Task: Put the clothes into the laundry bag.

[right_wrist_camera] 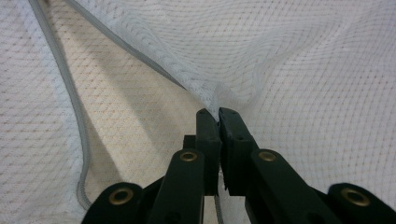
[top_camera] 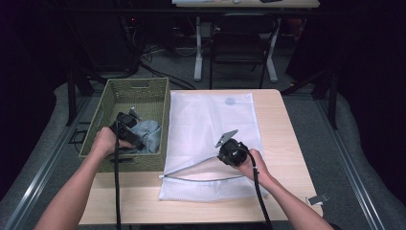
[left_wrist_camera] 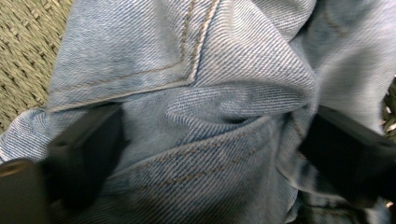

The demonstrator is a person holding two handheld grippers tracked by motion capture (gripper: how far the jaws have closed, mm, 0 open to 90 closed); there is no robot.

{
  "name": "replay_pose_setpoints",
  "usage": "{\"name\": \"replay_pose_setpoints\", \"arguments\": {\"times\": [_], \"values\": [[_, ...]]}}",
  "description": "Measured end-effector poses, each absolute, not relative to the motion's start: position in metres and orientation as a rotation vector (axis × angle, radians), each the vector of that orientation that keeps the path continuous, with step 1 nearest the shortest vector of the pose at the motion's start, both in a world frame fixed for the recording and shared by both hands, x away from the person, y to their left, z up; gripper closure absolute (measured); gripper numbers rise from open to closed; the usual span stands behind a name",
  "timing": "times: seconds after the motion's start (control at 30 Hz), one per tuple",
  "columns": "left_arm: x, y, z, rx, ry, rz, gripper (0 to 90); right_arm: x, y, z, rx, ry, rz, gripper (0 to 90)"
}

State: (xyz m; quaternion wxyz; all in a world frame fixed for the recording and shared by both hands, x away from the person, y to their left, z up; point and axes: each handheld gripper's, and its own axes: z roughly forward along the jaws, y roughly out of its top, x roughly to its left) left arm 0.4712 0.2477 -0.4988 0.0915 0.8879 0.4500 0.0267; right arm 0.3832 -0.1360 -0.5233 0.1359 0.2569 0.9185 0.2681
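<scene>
Denim bunches between my left gripper's spread jaws in the basket, while my right gripper, clamped on the mesh bag's lip, lifts it open for loading.

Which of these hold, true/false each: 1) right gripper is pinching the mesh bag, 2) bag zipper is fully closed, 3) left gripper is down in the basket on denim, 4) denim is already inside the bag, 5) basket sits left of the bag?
1. True. The right gripper has its jaws shut on a pinch of the white mesh bag near its opening.
2. False. The zipper is open; the upper layer is lifted off the lower one.
3. True. The left gripper is inside the woven basket, its jaws spread around folds of the denim.
4. False. The denim lies in the basket.
5. True. The basket stands beside the bag's left edge.
</scene>
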Motion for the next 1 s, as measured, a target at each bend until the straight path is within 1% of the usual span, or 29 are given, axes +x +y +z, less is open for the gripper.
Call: {"name": "replay_pose_setpoints", "arguments": {"times": [0.03,0.17,0.2,0.23,0.3,0.4,0.5,0.57,0.7,0.9,1.0], "values": [[0.471,0.248,-0.499,2.638,1.338,0.072,16.6,0.384,-0.137,-0.523,0.737,2.661,0.781,87.2],[0.472,0.246,-0.501,2.66,1.326,0.058,26.9,0.384,-0.138,-0.522,0.737,2.658,0.779,87.2],[0.472,0.245,-0.502,2.663,1.334,0.059,31.7,0.383,-0.137,-0.522,0.74,2.656,0.78,87.1],[0.472,0.245,-0.503,2.663,1.33,0.058,31.7,0.383,-0.137,-0.522,0.74,2.656,0.78,87.1],[0.474,0.244,-0.504,2.672,1.327,0.05,36.0,0.383,-0.137,-0.522,0.746,2.656,0.78,87.2],[0.474,0.243,-0.504,2.666,1.323,0.051,49.0,0.383,-0.138,-0.522,0.751,2.659,0.785,87.2],[0.474,0.245,-0.504,2.637,1.31,0.055,65.8,0.383,-0.138,-0.521,0.754,2.658,0.788,87.3],[0.473,0.247,-0.502,2.63,1.298,0.054,72.0,0.383,-0.138,-0.52,0.754,2.658,0.791,87.5],[0.469,0.252,-0.496,2.576,1.289,0.064,75.5,0.384,-0.14,-0.52,0.763,2.659,0.803,87.7],[0.46,0.258,-0.481,2.512,1.25,0.093,76.8,0.385,-0.141,-0.518,0.766,2.656,0.81,87.7],[0.457,0.261,-0.471,2.476,1.231,0.131,77.0,0.386,-0.143,-0.518,0.781,2.653,0.81,87.7]]}}
